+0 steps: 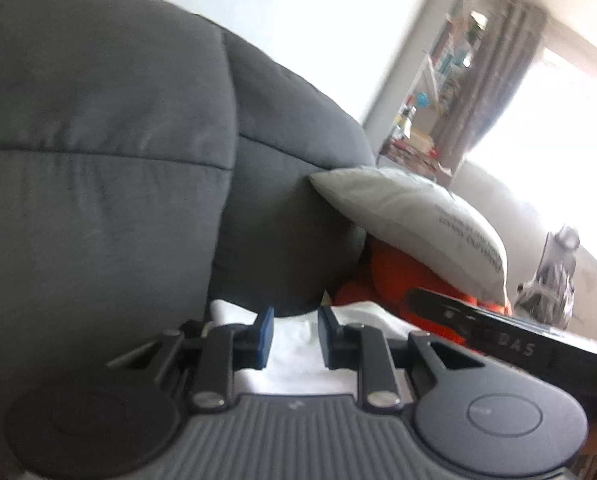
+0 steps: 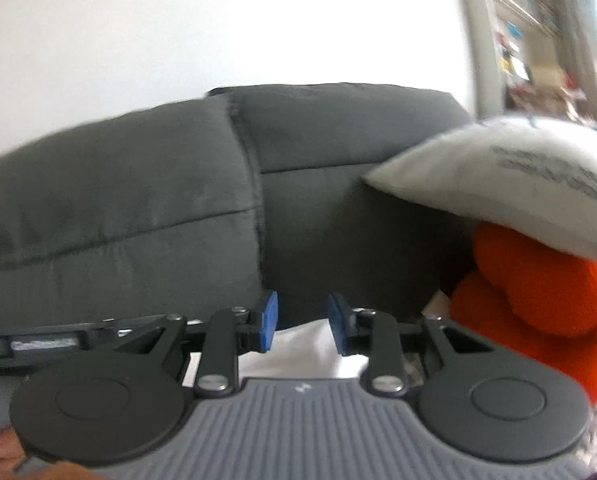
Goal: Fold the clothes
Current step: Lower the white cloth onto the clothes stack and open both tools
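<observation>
At the far left, the grey sofa back (image 1: 98,140) fills the view, its cushions rising just behind both tools. The left hand-held gripper (image 1: 295,338) has its blue pads apart, with nothing between them; the white garment (image 1: 294,364) lies right beneath it on the seat, its shape mostly hidden by the tool bodies. The right hand-held gripper (image 2: 302,326) is likewise spread and empty over the same white cloth (image 2: 298,360). Further right, a grey pillow (image 1: 410,224) leans on an orange plush cushion (image 2: 538,300), both close beside the garment. Whether the cloth is folded cannot be told. The risk, as I judge it: pads closing blind may pinch several layers or only thin fabric, and a sweep rightward could snag the plush cushion.
</observation>
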